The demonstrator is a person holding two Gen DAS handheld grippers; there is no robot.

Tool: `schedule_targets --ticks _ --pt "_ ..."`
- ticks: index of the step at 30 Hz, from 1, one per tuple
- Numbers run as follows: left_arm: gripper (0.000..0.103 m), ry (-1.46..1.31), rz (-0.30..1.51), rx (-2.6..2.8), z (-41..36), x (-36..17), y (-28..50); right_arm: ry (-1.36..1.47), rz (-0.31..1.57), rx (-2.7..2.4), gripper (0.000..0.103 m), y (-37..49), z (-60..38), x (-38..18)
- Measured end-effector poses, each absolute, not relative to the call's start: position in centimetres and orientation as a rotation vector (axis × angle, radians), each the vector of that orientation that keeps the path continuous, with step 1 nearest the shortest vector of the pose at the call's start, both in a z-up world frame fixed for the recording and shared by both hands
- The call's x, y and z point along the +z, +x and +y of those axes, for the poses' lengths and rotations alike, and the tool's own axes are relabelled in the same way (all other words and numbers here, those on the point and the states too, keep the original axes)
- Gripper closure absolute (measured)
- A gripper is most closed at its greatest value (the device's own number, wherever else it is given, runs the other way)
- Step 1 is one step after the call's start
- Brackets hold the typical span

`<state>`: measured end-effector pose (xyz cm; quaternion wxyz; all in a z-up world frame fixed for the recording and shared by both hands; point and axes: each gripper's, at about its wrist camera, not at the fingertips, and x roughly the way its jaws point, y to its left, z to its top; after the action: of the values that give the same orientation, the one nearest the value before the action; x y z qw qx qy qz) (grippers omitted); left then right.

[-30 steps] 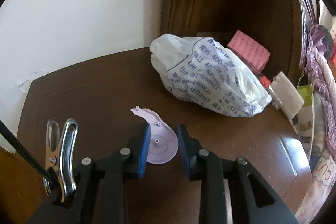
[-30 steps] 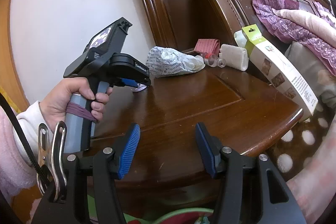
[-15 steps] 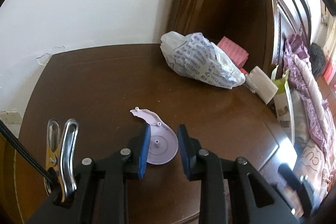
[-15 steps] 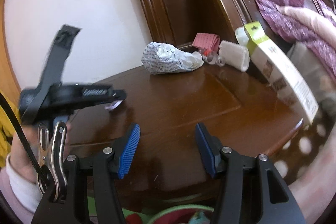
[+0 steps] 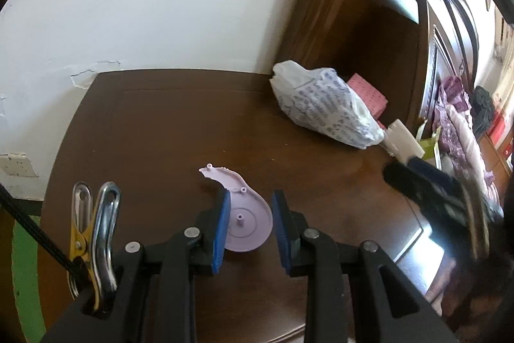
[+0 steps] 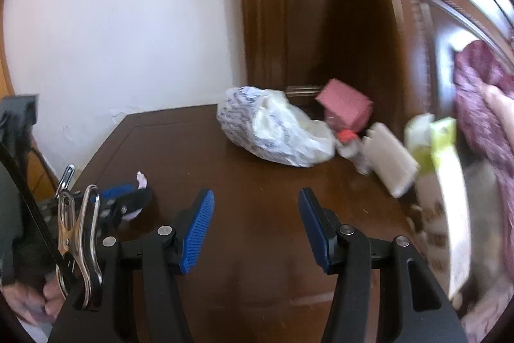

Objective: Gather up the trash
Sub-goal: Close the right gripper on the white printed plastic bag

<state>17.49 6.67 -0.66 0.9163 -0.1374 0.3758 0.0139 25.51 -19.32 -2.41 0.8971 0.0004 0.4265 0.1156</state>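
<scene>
While gripped, lilac plastic piece (image 5: 245, 219) between left claw (image 5: 250, 225) pads

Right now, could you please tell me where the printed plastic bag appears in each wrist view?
Left wrist: printed plastic bag upper right, at the table's far corner.
Right wrist: bag centre, above the open fingers.
Shared landmark: pink box just behind it.

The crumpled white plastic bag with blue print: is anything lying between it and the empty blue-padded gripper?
Nothing. In the right wrist view, only bare dark wooden tabletop lies between the right gripper and the crumpled white plastic bag with blue print.
</scene>
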Motion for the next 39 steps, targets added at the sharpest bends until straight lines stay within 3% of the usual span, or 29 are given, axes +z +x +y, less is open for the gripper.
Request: schedule_targets --ticks 19,20,22,25,29,39 --pt "0.076 -0.322 0.795 0.015 7.2 -1.2 17.9 -0.098 1.01 0.146 0.047 35.5 -16.4 -6.3" --pt "0.076 -0.324 0.793 0.014 7.2 -1.2 17.8 -0.08 1.028 0.156 0.05 35.7 -16.4 -6.7" --pt "0.076 -0.324 0.79 0.015 7.2 -1.1 17.8 -0.036 1.05 0.168 0.076 35.9 -16.8 -7.2" --pt "0.076 -0.323 0.791 0.024 7.1 -1.2 17.8 -0.011 1.03 0.173 0.084 35.4 -17.3 -7.0" --pt "0.076 -0.322 0.786 0.027 7.1 -1.1 17.8 0.012 0.99 0.181 0.089 33.9 -18.0 -5.7" --pt "0.076 -0.321 0.758 -0.002 6.7 -0.2 16.5 0.12 0.918 0.214 0.089 27.7 -20.1 -0.8"
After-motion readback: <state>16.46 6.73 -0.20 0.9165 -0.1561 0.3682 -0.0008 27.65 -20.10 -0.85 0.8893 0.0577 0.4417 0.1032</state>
